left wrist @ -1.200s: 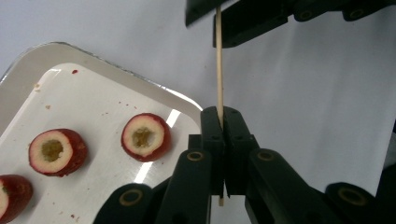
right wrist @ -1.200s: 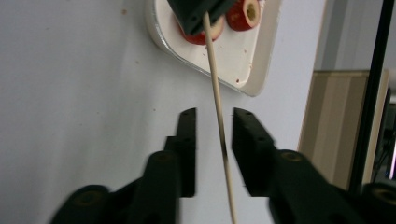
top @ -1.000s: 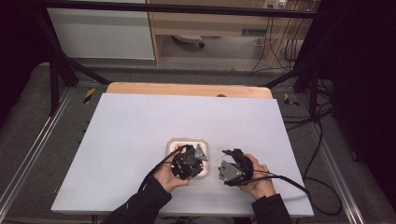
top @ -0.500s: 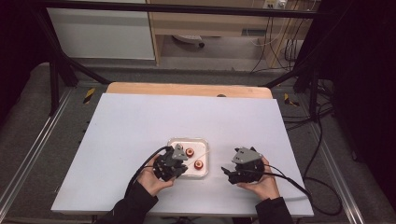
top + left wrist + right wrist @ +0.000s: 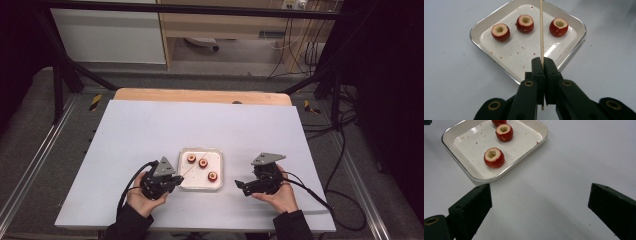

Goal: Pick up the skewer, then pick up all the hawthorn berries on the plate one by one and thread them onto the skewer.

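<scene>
My left gripper (image 5: 543, 65) pinches a thin wooden skewer (image 5: 541, 30) near its lower end; it is light, stiff and snappable, so I grip low. It points up-frame over the white tray (image 5: 574, 50) with three cored red fruits (image 5: 525, 23). My right gripper (image 5: 539, 202), lower right, has just been opening, nothing between. Both hands have moved off the tray since earlier.

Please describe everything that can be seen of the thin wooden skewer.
The wooden skewer is a thin, straight, pale stick that looks like bamboo. The left gripper is shut on its lower part, and a short end sticks out below the jaws. The long part reaches out over the white tray, passing between two of the three cored red fruits without touching them, as far as can be seen. Its tip runs beyond the picture's upper edge. Nothing is threaded on it.
</scene>
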Available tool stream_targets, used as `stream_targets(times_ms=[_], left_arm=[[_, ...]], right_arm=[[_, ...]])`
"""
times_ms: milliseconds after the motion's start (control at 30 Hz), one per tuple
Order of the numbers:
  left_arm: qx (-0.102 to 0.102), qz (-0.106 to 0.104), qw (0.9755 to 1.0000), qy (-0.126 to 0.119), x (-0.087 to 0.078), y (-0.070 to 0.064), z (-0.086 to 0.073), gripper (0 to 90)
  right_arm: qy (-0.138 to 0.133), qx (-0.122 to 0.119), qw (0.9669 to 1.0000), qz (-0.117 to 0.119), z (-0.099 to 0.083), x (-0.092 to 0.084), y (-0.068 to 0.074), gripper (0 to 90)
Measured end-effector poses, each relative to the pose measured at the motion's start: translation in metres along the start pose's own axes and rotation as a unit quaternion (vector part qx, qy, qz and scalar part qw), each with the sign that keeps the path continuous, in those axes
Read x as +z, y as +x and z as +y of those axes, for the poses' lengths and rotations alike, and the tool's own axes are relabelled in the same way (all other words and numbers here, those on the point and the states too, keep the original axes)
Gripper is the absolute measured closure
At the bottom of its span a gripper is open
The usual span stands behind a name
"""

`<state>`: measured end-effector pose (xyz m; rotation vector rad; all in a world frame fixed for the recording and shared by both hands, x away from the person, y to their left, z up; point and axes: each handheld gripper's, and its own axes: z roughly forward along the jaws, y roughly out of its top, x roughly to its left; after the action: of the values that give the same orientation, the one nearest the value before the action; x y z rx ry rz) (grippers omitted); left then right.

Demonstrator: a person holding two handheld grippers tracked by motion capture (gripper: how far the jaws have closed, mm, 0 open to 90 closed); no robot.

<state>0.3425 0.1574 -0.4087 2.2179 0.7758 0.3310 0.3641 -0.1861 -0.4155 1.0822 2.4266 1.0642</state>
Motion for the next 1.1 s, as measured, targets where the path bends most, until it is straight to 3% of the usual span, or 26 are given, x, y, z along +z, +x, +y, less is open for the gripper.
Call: stream_targets(times_ms=[133, 400, 600, 833, 1100], left_arm=[[-0.007, -0.003, 0.9999, -0.013, -0.004, 0.004, -0.009, 88.4], [-0.019, 0.006, 0.9994, -0.03, -0.011, 0.008, -0.018, 88.4], [-0.025, -0.005, 0.9991, -0.035, -0.009, 0.009, -0.023, 88.3], [-0.027, -0.005, 0.9989, -0.039, -0.008, 0.008, -0.024, 88.4], [-0.03, 0.001, 0.9985, -0.046, -0.007, 0.009, -0.026, 88.4]], right_arm=[[0.006, 0.016, 0.9998, 0.01, 0.006, 0.0, 0.0, 3.5], [0.013, 0.022, 0.9996, 0.014, 0.022, 0.004, 0.006, 1.8], [0.026, 0.016, 0.9993, 0.021, 0.031, 0.01, 0.014, 1.2], [0.034, 0.019, 0.9989, 0.026, 0.046, 0.018, 0.023, 1.5], [0.053, 0.005, 0.998, 0.034, 0.063, 0.036, 0.037, 4.3]])
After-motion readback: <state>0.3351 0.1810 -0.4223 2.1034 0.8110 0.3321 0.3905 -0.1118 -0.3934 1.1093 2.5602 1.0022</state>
